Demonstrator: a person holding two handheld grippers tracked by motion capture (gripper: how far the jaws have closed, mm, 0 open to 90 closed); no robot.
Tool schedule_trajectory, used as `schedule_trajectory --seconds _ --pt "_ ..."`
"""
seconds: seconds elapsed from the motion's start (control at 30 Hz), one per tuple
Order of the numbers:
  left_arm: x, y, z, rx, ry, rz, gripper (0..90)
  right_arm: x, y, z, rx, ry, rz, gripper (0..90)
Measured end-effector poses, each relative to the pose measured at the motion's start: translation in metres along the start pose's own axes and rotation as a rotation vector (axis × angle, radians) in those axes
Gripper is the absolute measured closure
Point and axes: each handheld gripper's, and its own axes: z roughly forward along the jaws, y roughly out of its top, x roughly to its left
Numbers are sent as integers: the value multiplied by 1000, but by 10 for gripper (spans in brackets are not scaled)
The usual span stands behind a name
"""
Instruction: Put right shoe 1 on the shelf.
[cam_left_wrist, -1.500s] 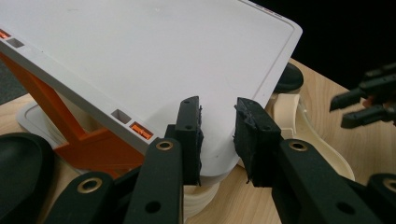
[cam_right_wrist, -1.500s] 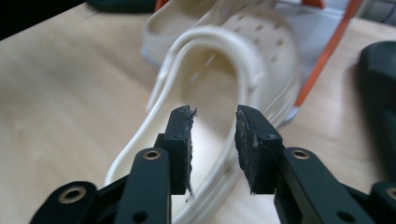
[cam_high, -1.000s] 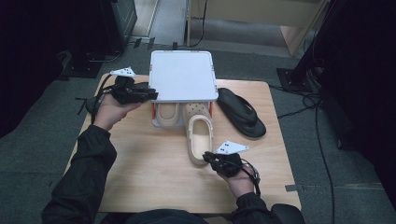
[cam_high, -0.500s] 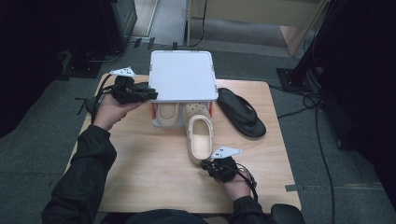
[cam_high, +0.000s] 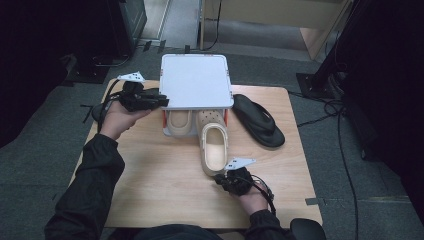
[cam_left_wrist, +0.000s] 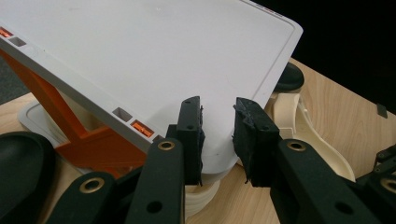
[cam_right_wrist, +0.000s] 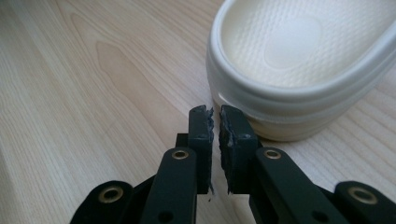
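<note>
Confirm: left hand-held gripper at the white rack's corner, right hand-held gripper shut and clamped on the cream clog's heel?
Not quite. The right hand-held gripper is shut, but on nothing: in the right gripper view its jaws meet just short of the cream clog, heel rim beside them, not between. The left hand-held gripper is at the white rack corner, as stated.

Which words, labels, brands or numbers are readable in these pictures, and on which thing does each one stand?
None can be read.
White rack top: plain, no print.
Cream clog: no brand mark seen; its footbed in the right gripper view has only a dotted texture.
Black sandal: too dark to tell.
Left tool and right tool: no markings.
</note>
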Motion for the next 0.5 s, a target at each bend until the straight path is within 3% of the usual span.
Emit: schedule_trajectory --seconds 0.5 --pt "0 0 0 1 4 4 731 2 4 1 -11 -4 -42 837"
